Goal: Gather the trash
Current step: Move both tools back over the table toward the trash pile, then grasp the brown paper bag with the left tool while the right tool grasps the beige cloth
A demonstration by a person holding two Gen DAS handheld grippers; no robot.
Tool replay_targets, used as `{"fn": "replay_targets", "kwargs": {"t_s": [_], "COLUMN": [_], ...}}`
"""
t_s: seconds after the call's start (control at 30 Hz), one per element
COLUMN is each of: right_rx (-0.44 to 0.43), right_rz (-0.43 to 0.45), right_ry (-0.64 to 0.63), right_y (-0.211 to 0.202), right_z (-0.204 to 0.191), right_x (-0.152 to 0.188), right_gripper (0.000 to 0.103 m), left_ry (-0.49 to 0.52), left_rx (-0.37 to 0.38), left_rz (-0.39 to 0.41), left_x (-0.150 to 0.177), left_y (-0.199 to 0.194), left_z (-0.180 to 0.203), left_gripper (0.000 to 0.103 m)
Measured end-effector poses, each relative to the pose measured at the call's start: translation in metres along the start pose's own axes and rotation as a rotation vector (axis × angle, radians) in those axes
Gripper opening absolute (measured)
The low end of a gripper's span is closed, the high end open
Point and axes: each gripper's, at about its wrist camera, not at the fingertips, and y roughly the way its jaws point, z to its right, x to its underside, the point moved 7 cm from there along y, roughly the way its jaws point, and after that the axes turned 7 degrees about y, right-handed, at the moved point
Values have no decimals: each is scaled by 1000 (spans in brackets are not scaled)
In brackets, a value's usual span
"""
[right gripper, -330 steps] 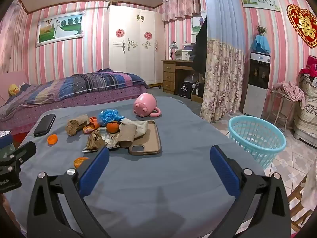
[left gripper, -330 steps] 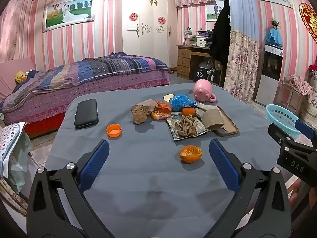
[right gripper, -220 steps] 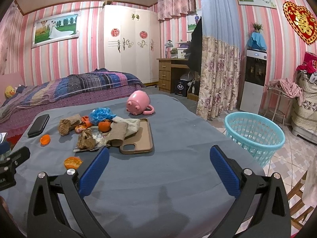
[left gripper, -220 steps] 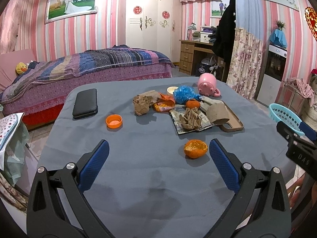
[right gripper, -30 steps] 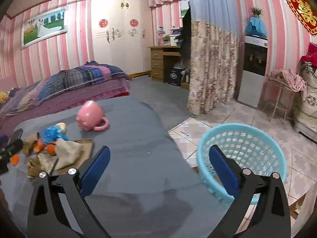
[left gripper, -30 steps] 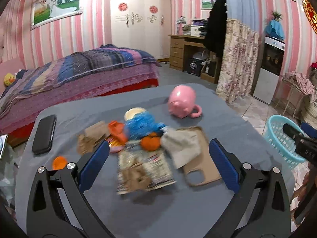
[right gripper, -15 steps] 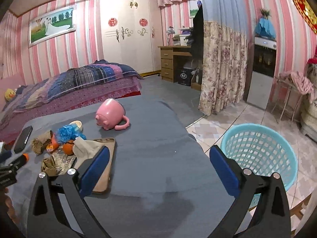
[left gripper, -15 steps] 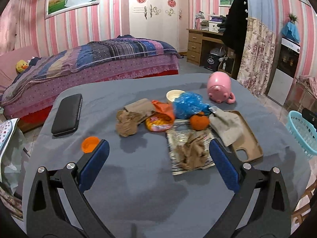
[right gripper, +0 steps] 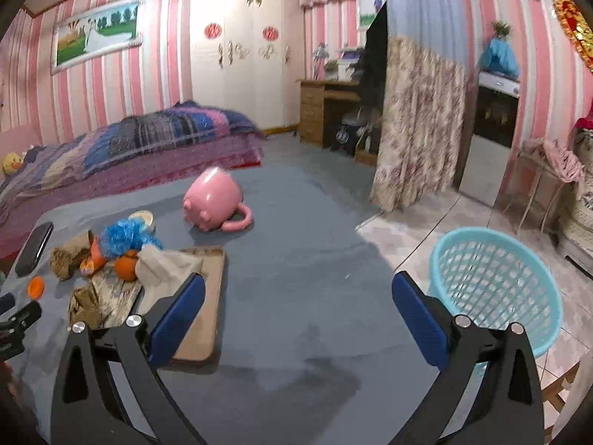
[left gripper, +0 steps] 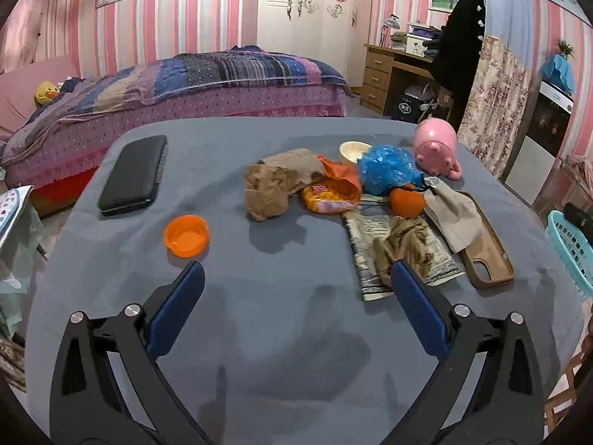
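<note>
While both tools hang over the grey table [left gripper: 281,319] with nothing between their pads, the left gripper [left gripper: 294,298] and the right gripper [right gripper: 296,302] are each spread wide and empty, so the next pick is free to choose. Nearest the left one lie the crumpled brown wrapper [left gripper: 406,248] on its printed sheet and the orange cap [left gripper: 186,236]; farther off sit the brown paper bag [left gripper: 280,185], orange snack packet [left gripper: 330,194] and blue plastic bag [left gripper: 389,170]. Probably best to straddle one piece fully, close low, then carry it to the turquoise basket [right gripper: 493,282] on the floor beside the table.
</note>
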Motion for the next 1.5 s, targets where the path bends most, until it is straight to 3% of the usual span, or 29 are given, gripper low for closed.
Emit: {"fn": "replay_targets", "kwargs": {"t_s": [0.33, 0.43, 0.5, 0.6, 0.77, 0.87, 0.97, 1.0, 1.07, 1.1, 1.13, 1.27, 1.5], "right_rx": [-24, -35, -61, -95, -134, -149, -176, -191, -181, -192, -228, -241, -237], "right_rz": [-95, -112, -119, -125, -149, -166, -210, -239, -234, -226, -235, -245, -176], "right_ry": [-14, -33, -36, -54, -119, -165, -163, -166, -183, -183, -180, -168, -104], "right_y": [32, 39, 42, 45, 59, 68, 83, 89, 91, 90, 89, 86, 60], "right_z": [-10, -17, -24, -39, -76, -95, -106, -110, -113, -113, -115, -103, -64], "right_x": [19, 21, 21, 20, 26, 31, 38, 42, 42, 40, 41, 40, 18], "right_gripper": [99, 98, 98, 98, 97, 89, 85, 78, 76, 62, 25, 11, 8], "left_ry": [104, 120, 120, 112, 158, 162, 143, 138, 137, 136, 133, 129, 126], "left_rx": [123, 179, 200, 227, 137, 75, 45, 36, 19, 16, 13, 0, 4], "left_rz": [-42, -82, -99, -91, -4, 15, 5, 1, 1, 2, 4, 17, 29], "left_x": [-12, -9, -8, -8, -18, -26, -31, -32, -34, -35, -36, -41, -46], "left_y": [30, 41, 45, 44, 24, 21, 23, 24, 25, 25, 24, 22, 15], "left_z": [63, 73, 75, 73, 52, 30, 12, 7, 1, 0, 0, 3, 14], "left_gripper": [95, 72, 46, 42, 42, 42, 42, 42, 42, 42, 42, 42, 42]}}
